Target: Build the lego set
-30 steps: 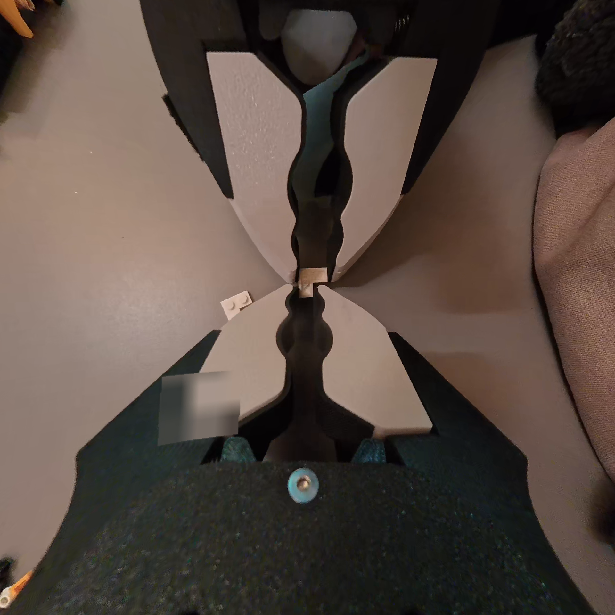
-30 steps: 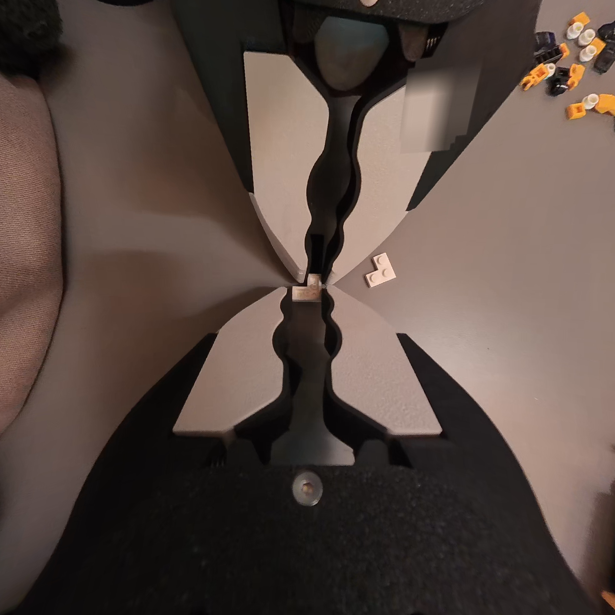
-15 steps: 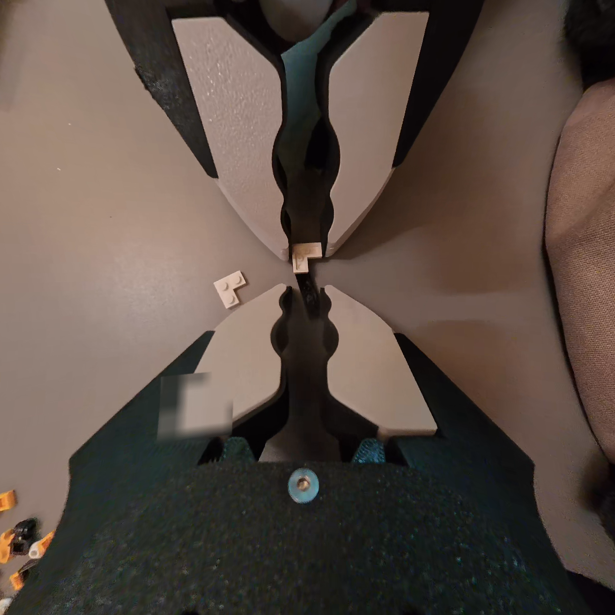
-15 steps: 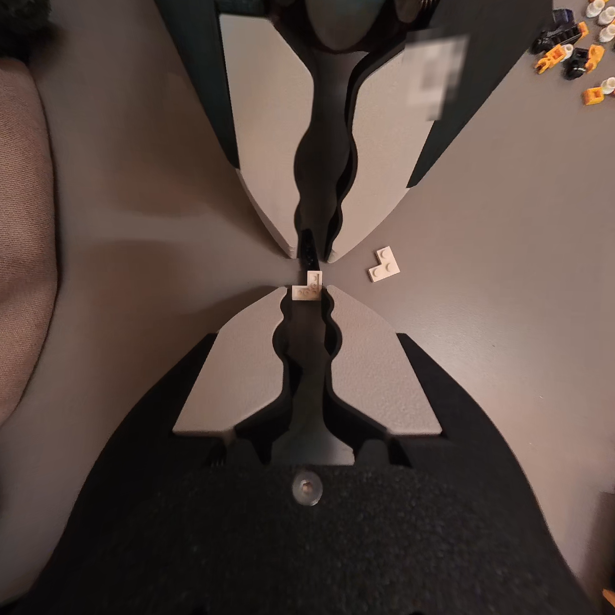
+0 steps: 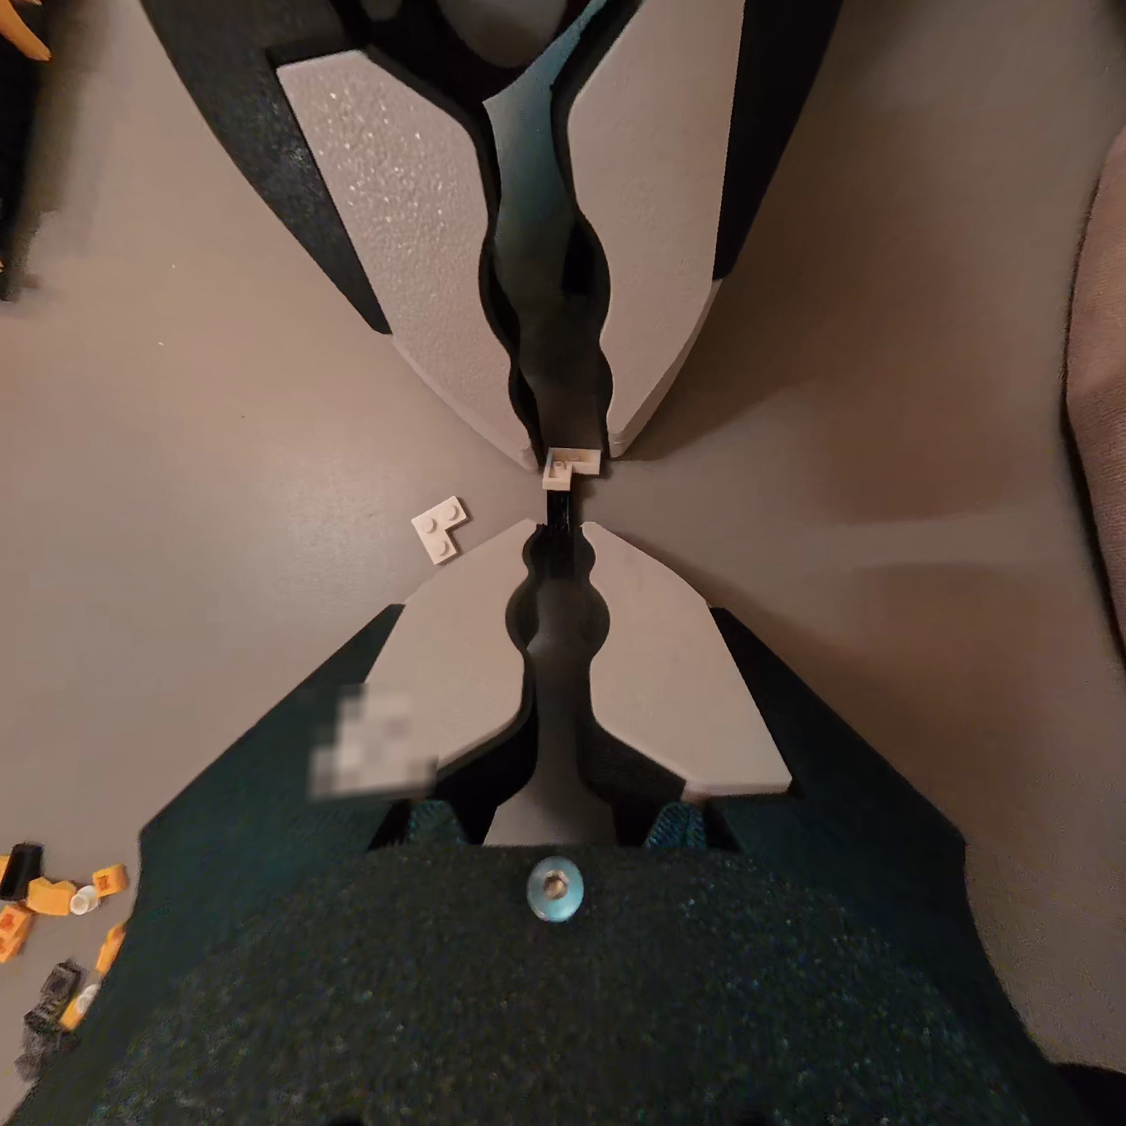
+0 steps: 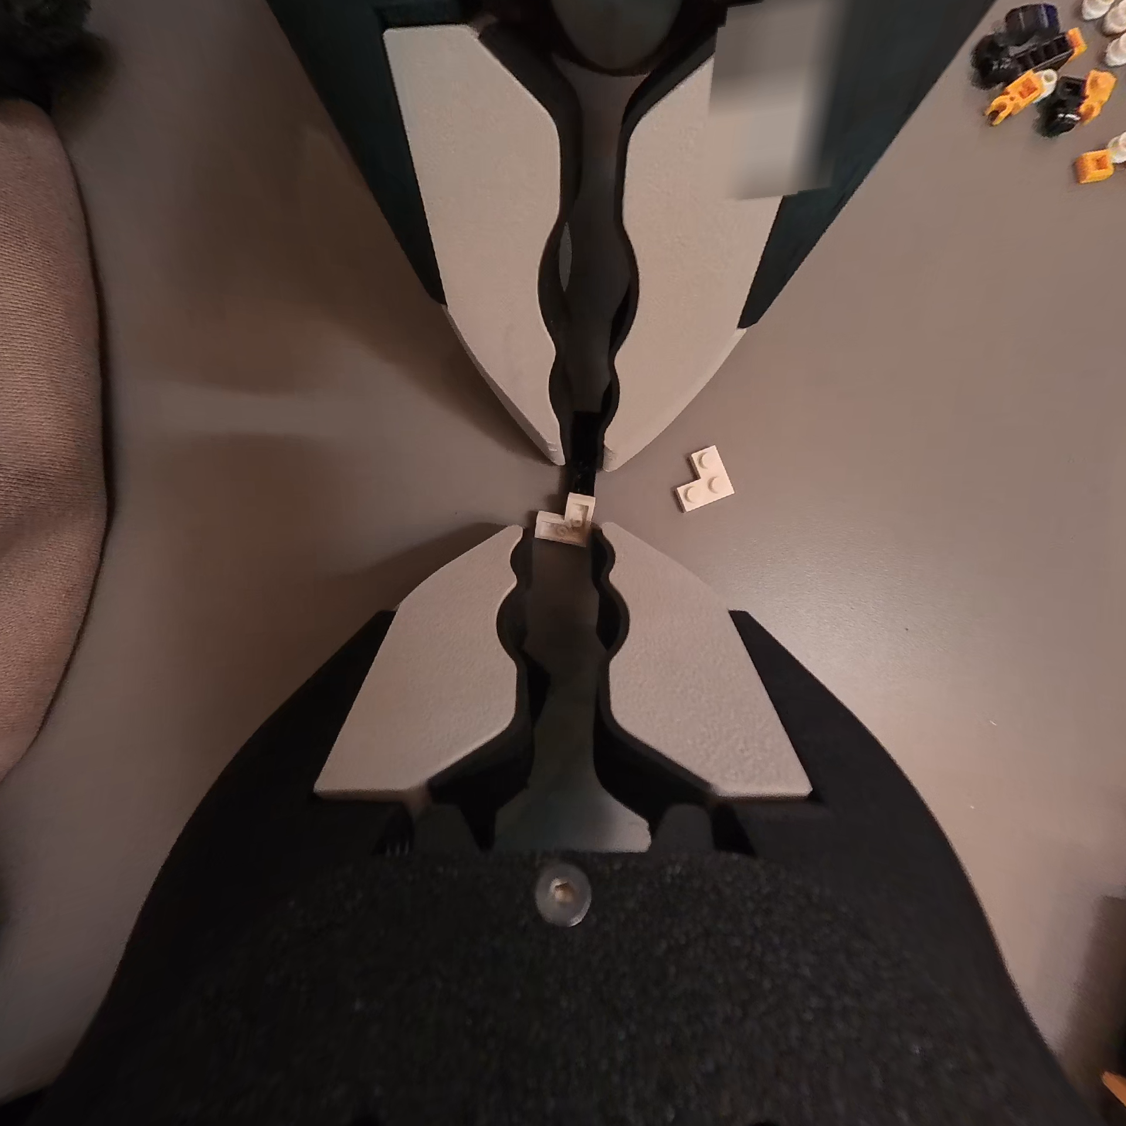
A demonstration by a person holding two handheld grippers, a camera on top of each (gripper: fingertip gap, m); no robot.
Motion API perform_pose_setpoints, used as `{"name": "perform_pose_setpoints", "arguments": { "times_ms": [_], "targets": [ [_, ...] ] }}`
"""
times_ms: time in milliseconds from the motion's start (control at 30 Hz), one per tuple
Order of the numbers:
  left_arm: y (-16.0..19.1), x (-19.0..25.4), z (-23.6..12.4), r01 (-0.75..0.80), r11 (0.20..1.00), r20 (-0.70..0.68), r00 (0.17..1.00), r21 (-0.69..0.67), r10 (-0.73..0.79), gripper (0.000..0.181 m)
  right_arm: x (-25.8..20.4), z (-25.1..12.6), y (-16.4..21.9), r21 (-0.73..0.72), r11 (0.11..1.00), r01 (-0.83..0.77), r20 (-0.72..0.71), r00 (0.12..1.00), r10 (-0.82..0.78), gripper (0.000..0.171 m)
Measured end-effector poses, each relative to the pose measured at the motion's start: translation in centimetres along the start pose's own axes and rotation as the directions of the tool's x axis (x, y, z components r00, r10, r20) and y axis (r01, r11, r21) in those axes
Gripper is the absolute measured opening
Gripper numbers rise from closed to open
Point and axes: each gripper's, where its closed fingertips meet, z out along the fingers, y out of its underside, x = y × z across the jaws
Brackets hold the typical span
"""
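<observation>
My two grippers face each other tip to tip over a grey table (image 5: 183, 426). My left gripper (image 5: 560, 531) is shut on a small black piece (image 5: 560, 512) that sticks out past its tips. My right gripper (image 6: 562, 535) is shut on a white L-shaped plate (image 6: 563, 524). In the left wrist view the right gripper (image 5: 573, 454) is at the top with the white plate (image 5: 570, 474). In the right wrist view the left gripper (image 6: 582, 460) is at the top with the black piece (image 6: 582, 454). The black piece's end meets the white plate. A second white L-shaped plate (image 5: 440, 529) (image 6: 705, 481) lies flat on the table beside the tips.
A pile of orange, black and white pieces (image 5: 55, 902) (image 6: 1048, 79) lies at the table's side. A beige cushion or cloth (image 5: 1097, 487) (image 6: 42, 426) borders the other side. A dark fuzzy thing (image 6: 36, 49) sits at the far left corner. The grippers are tip to tip, or close to it.
The two grippers have drawn apart from near contact. More of the black piece now shows between the tips. The loose pile has come into the left wrist view.
</observation>
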Motion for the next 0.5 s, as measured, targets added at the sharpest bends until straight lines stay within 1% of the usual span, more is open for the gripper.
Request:
{"name": "perform_pose_setpoints", "arguments": {
  "times_ms": [100,200,333,433,500],
  "targets": [
    [0.0,0.0,0.0,-0.019,1.0,0.015,1.0,-0.006,0.019,0.007,0.1,-0.1,0.0,0.008,1.0,-0.01,0.005,1.0,0.01,0.019],
    [-0.1,-0.2,0.0,-0.049,0.999,0.038,0.998,-0.02,0.05,0.007,0.1,-0.3,-0.2,0.049,0.997,-0.051,0.037,0.998,0.049,0.019],
    [-0.2,-0.3,0.0,-0.094,0.995,0.069,0.993,-0.036,0.097,0.007,0.3,-0.7,-0.7,0.131,0.982,-0.139,0.139,0.983,0.121,0.019],
    [-0.3,-0.3,0.1,-0.135,0.99,0.091,0.986,-0.046,0.139,0.007,0.6,-0.9,-0.8,0.141,0.976,-0.167,0.199,0.97,0.137,0.019],
    [-0.4,-0.2,0.1,-0.166,0.985,0.11,0.979,-0.052,0.171,0.007,0.4,-0.8,-1.0,0.121,0.974,-0.19,0.254,0.955,0.154,0.019]
  ]
}}
